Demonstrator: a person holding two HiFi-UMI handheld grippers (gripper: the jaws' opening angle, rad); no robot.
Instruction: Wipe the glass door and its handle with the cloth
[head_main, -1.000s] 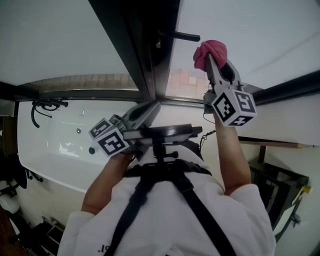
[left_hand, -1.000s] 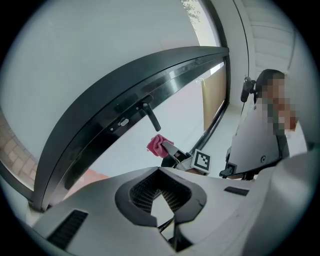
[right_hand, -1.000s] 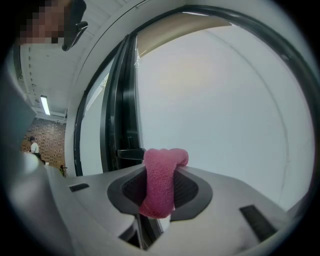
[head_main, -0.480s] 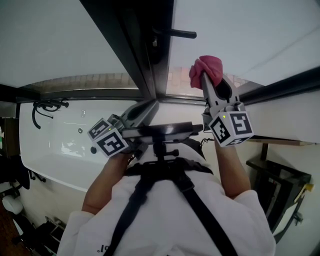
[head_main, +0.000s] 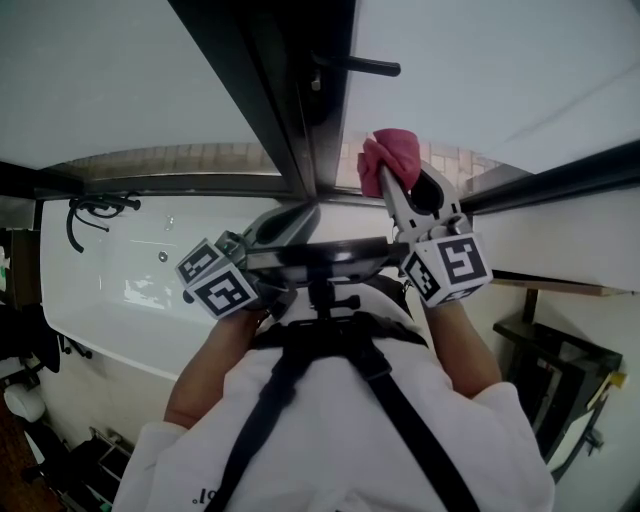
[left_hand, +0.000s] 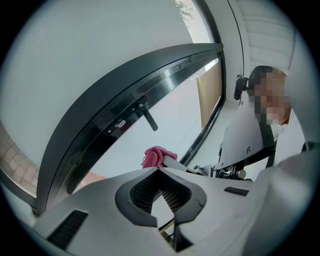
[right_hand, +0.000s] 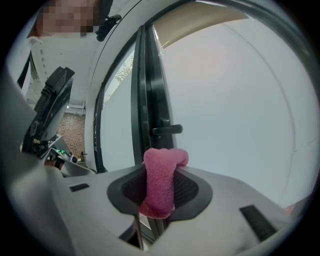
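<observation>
My right gripper (head_main: 384, 172) is shut on a pink cloth (head_main: 386, 152) and holds it against the glass door (head_main: 480, 70), low on the pane, just right of the dark door frame (head_main: 290, 110). The black lever handle (head_main: 362, 67) sticks out above the cloth, apart from it. In the right gripper view the cloth (right_hand: 161, 181) fills the shut jaws of the right gripper (right_hand: 161, 172), with the handle (right_hand: 168, 130) straight beyond. My left gripper (head_main: 303, 213) is shut with nothing in it, low beside the frame. The left gripper view shows the left gripper (left_hand: 159, 168), the cloth (left_hand: 157, 156) and the handle (left_hand: 148, 116).
A white tub-like basin (head_main: 110, 285) lies below the left pane, with a black hose fitting (head_main: 92, 210) at its far left. A black metal rack (head_main: 565, 375) stands at the lower right. Brick paving (head_main: 170, 165) shows through the glass.
My right gripper has slid the cloth down and to the left on the glass, nearer the frame. The left gripper has stayed where it was.
</observation>
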